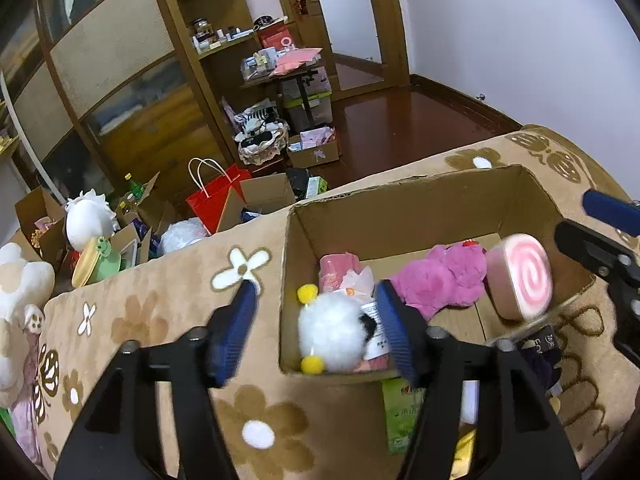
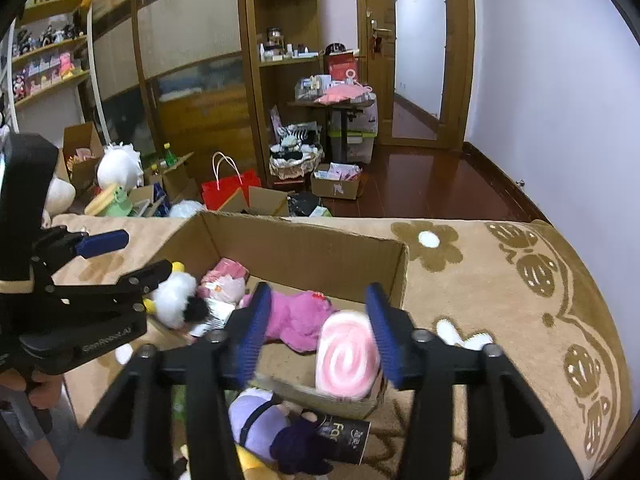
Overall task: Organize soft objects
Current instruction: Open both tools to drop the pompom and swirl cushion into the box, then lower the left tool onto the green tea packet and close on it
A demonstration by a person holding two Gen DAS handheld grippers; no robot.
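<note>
Right wrist view, right tool spread wide, swirl cushion beneath, unheld.

Cardboard box on blanket; inside: fluffy toy left, plush middle, swirl cushion right.

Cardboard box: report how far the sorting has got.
Done: the open cardboard box holds a white fluffy toy, a pink plush and a pink swirl roll cushion. In hand: nothing; left gripper and right gripper are open. Left: purple plush doll outside.
</note>
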